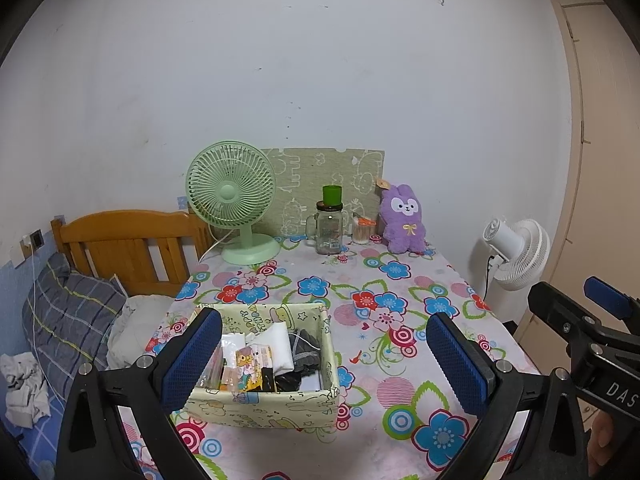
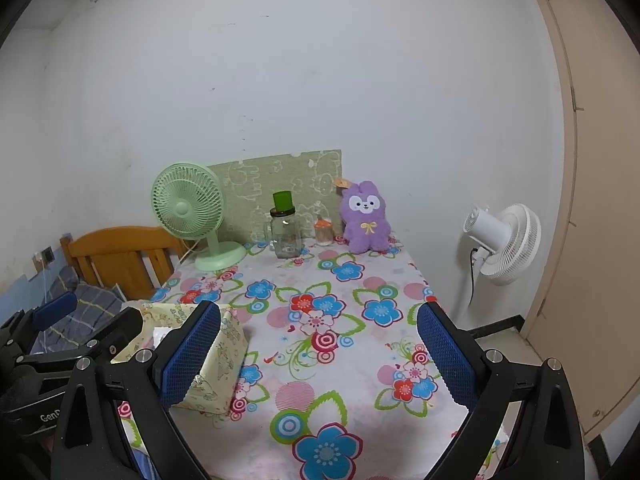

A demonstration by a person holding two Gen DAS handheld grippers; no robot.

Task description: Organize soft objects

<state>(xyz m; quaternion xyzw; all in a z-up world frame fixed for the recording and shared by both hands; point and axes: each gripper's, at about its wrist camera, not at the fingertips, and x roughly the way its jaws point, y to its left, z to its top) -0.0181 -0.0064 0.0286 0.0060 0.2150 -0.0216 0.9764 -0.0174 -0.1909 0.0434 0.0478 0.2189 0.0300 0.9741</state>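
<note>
A pale yellow-green fabric storage box (image 1: 256, 404) sits on the near left of the flowered table (image 1: 360, 280). It holds folded white, grey and black cloth and small packets. A purple plush bunny (image 1: 402, 218) sits upright at the table's far right by the wall; it also shows in the right wrist view (image 2: 366, 216). My left gripper (image 1: 324, 360) is open and empty, above the box. My right gripper (image 2: 318, 360) is open and empty, over the table right of the box (image 2: 216, 360).
A green desk fan (image 1: 232, 200), a glass jar with a green cup on it (image 1: 330, 224) and a cotton-swab pot (image 1: 362, 232) line the far edge. A white floor fan (image 2: 502, 244) stands right of the table. A bed with a wooden headboard (image 1: 120, 248) lies left.
</note>
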